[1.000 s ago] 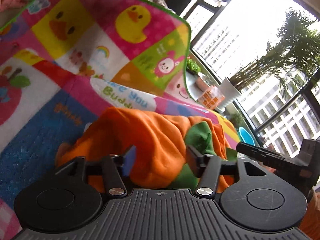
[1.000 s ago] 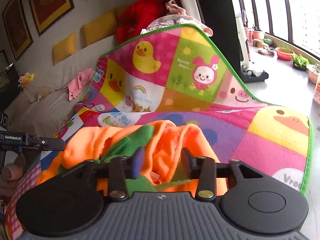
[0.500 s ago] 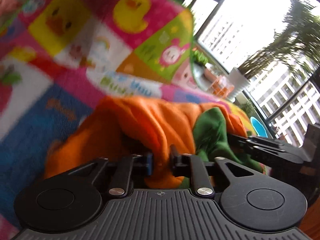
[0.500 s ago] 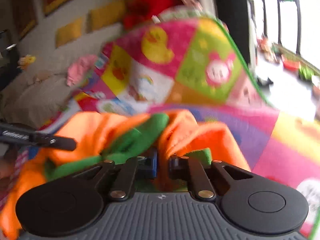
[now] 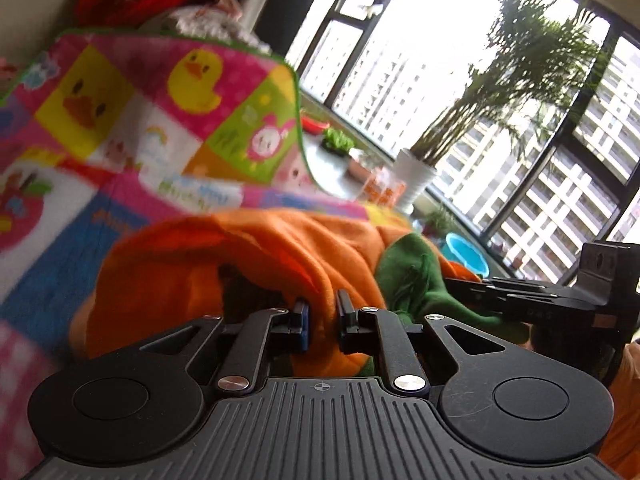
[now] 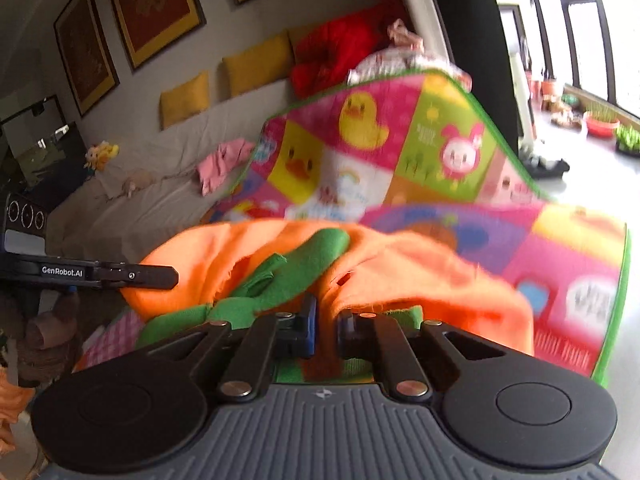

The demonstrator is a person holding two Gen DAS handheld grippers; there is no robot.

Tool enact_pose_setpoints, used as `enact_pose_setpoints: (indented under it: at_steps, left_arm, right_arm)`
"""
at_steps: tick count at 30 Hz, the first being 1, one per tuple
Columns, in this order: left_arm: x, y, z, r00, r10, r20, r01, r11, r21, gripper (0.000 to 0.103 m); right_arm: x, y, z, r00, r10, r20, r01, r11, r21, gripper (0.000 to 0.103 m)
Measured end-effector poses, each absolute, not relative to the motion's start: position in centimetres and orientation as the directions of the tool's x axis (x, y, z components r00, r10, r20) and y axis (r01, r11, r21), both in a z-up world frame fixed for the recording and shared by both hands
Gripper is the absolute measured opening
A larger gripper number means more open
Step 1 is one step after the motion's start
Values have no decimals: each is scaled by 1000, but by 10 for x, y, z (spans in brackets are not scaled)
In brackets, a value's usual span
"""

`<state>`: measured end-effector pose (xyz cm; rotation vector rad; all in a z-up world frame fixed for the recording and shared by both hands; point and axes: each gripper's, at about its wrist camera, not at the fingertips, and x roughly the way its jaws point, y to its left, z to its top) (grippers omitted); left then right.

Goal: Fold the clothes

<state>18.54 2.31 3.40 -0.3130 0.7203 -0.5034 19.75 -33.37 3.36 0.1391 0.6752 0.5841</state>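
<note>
An orange garment with green parts (image 5: 256, 256) lies bunched on a colourful play mat (image 5: 132, 128). My left gripper (image 5: 323, 322) is shut on a fold of its orange cloth at the near edge. The right gripper shows at the right of the left wrist view (image 5: 496, 300), reaching into the green part. In the right wrist view the same garment (image 6: 248, 256) rises in front of me, and my right gripper (image 6: 326, 326) is shut on an orange fold. The left gripper's fingers (image 6: 136, 276) come in from the left there.
The play mat (image 6: 560, 264) curls up at the back against a grey sofa (image 6: 132, 184) with yellow cushions, a red cushion and a pink cloth. Large windows, a potted palm (image 5: 416, 180) and a blue tub (image 5: 466, 256) stand to the right.
Both grippers went from open around the cloth to shut on it. Both then pulled back with the garment, which now stands higher and bunched, and more of the room shows behind.
</note>
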Motion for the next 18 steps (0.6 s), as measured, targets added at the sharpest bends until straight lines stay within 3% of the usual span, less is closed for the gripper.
enact_pose_setpoints:
  at_steps: [2, 4, 6, 10, 15, 18]
  left_arm:
    - [178, 24, 14, 619, -520, -589, 293, 848, -441, 15]
    - [174, 22, -5, 594, -497, -632, 260, 863, -434, 17]
    - [170, 21, -19, 576, -475, -665, 249, 877, -411, 23]
    - [164, 26, -8, 600, -459, -656, 269, 887, -374, 32]
    - [171, 37, 34, 691, -461, -557, 291, 883, -369, 40]
    - [184, 32, 46, 706, -488, -514, 314, 865, -391, 40]
  right_arm:
    - [192, -330, 13, 603, 532, -595, -443, 843, 304, 11]
    - [188, -328, -4, 584, 505, -635, -421, 858, 294, 27]
    - [184, -331, -12, 593, 467, -656, -400, 878, 264, 34]
    - [174, -342, 5, 673, 400, -622, -369, 911, 186, 56]
    - [172, -348, 37, 780, 334, -529, -338, 937, 93, 56]
    - [187, -335, 50, 771, 401, -495, -399, 910, 115, 56]
